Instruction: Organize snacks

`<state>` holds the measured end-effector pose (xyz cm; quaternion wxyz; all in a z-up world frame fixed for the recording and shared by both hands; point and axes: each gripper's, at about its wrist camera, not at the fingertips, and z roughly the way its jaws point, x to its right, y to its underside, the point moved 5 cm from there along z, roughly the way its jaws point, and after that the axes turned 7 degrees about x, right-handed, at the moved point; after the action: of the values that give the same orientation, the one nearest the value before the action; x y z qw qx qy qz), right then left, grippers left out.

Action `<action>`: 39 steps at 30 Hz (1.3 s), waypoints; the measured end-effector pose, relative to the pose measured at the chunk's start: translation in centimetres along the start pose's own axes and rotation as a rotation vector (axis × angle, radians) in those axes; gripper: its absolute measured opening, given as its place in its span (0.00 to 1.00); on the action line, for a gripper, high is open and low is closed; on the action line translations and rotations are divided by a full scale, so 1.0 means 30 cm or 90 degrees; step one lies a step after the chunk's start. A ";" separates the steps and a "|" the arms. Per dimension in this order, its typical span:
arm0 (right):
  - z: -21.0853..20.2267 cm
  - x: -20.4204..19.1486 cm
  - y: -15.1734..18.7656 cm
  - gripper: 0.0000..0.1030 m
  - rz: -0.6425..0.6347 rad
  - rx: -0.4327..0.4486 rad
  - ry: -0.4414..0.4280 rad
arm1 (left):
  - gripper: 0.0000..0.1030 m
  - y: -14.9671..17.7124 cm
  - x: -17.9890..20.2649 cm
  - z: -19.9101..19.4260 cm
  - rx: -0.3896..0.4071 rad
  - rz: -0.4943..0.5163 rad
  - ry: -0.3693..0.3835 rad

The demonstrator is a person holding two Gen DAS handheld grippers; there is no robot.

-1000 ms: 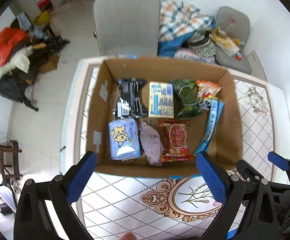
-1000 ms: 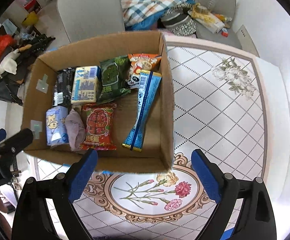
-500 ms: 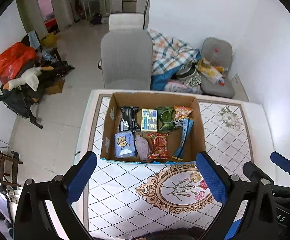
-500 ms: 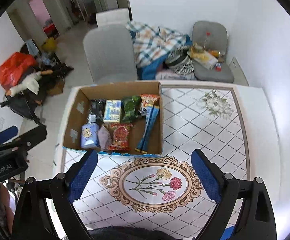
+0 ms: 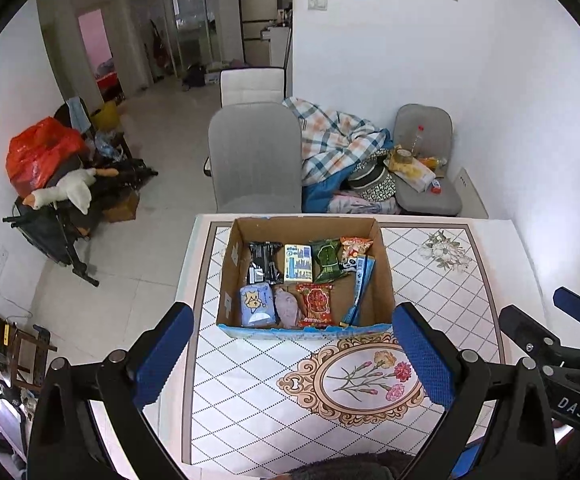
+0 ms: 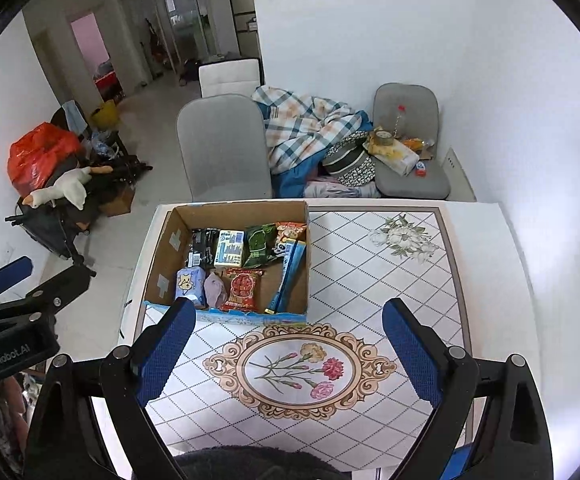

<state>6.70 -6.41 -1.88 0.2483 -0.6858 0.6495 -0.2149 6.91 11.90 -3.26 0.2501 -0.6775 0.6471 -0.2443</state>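
Note:
An open cardboard box (image 5: 385,280) (image 6: 162,256) stands on the far left part of the patterned table (image 5: 449,304) (image 6: 369,280). Inside lie several snack packs: a black pack (image 5: 265,268), a yellow-blue pack (image 5: 298,269), a green pack (image 5: 327,266), a red pack (image 5: 317,304) (image 6: 242,289), a light blue pack (image 5: 254,309) and a long blue strip (image 5: 359,290) (image 6: 290,274). My left gripper (image 5: 290,356) is open and empty, high above the table's near side. My right gripper (image 6: 290,350) is likewise open and empty, to the right of the left one.
Grey chairs (image 5: 256,156) (image 5: 425,168) stand behind the table, with a plaid blanket (image 5: 333,144) and clutter between them. A pile with a red bag (image 5: 38,152) and a plush goose (image 5: 66,192) sits on the floor at the left. A white wall runs along the right.
Both grippers have pulled up and back from just above the box, so the whole table and room now show. The snacks in the box have not moved.

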 end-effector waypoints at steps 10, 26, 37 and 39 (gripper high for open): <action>-0.002 0.023 -0.006 1.00 0.001 0.007 0.021 | 0.99 0.019 0.025 0.005 -0.006 0.009 -0.016; 0.007 0.035 -0.009 1.00 0.000 0.008 0.031 | 0.99 0.019 0.005 -0.001 -0.002 -0.013 -0.024; -0.012 0.046 -0.022 1.00 0.004 0.020 0.040 | 0.99 0.018 -0.001 0.000 -0.001 -0.011 -0.025; -0.019 0.048 -0.020 1.00 0.005 0.021 0.040 | 0.99 0.016 -0.004 -0.001 0.000 -0.014 -0.026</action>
<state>6.92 -7.84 -1.10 0.2400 -0.6719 0.6560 -0.2460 6.54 12.01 -3.54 0.2604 -0.6895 0.6344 -0.2330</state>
